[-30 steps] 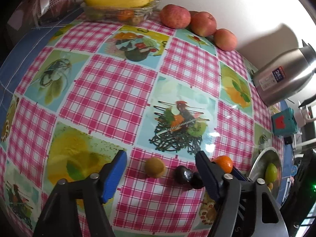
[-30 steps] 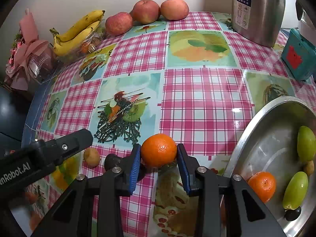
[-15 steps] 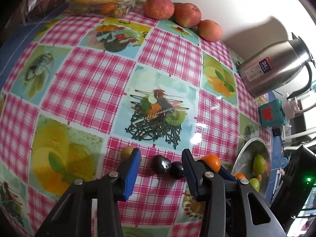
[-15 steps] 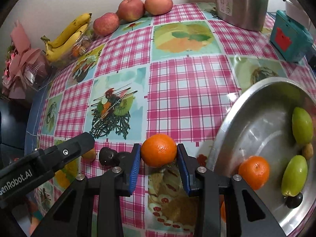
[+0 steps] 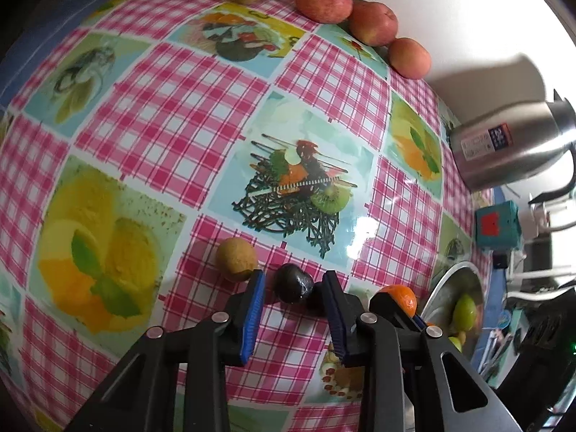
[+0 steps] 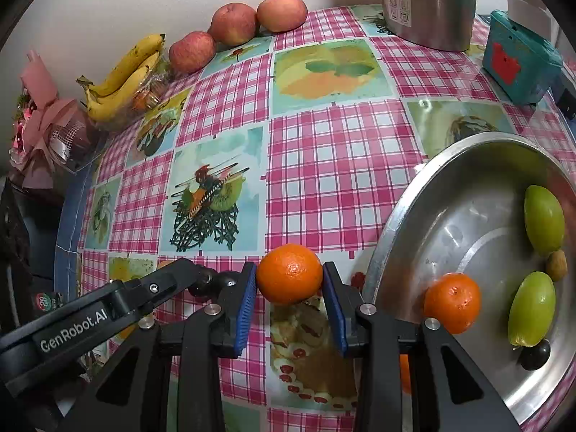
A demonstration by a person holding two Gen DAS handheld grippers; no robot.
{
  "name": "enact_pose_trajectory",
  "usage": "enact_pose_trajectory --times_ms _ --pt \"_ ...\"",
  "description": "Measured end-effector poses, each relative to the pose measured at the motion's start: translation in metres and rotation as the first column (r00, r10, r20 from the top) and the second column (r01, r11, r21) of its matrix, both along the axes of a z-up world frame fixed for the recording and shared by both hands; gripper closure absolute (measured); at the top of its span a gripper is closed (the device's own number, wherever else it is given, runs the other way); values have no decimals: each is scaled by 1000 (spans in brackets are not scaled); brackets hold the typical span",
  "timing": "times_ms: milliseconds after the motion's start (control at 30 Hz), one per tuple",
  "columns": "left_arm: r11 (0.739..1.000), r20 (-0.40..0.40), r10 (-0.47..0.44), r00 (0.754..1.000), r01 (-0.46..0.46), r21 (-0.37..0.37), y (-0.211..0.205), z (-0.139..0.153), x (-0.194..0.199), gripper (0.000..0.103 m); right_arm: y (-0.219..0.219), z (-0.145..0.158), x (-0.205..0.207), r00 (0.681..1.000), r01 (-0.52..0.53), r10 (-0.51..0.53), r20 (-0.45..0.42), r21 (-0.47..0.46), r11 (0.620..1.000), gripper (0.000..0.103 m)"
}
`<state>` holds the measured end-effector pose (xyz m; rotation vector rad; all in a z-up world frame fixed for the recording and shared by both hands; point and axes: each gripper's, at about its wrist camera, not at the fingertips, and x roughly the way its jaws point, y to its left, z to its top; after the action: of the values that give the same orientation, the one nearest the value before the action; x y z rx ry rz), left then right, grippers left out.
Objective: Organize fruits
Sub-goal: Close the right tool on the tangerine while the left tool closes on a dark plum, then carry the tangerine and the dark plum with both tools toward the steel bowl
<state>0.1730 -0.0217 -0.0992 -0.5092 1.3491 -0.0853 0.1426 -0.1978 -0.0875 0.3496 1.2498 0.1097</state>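
Note:
My right gripper is shut on an orange, held just left of the steel bowl. The bowl holds another orange, two green fruits, a small brown fruit and a dark one. My left gripper is open, its jaws on either side of a dark plum; a second dark plum sits by the right jaw. A brown kiwi-like fruit lies just left of the left jaw. In the right wrist view the left gripper reaches in beside the plums.
Three apples and bananas on a clear tub line the back wall. A steel kettle and a teal box stand at the back right. A pink bouquet sits at the table's left edge.
My left gripper has narrowed and moved forward around the dark plum. My right gripper has carried the orange right, closer to the bowl.

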Motion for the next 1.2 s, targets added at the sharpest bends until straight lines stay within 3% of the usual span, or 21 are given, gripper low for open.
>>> enact_pose_trajectory --times_ms 600,1200 --pt "997 -24 81 996 -81 -1 7 -11 -3 69 -7 3 -1 1000 4 -4 9 42 999 65" --pt "996 -23 85 996 -86 -25 -3 -12 1 81 -8 4 -2 1000 6 -7 9 44 999 65"
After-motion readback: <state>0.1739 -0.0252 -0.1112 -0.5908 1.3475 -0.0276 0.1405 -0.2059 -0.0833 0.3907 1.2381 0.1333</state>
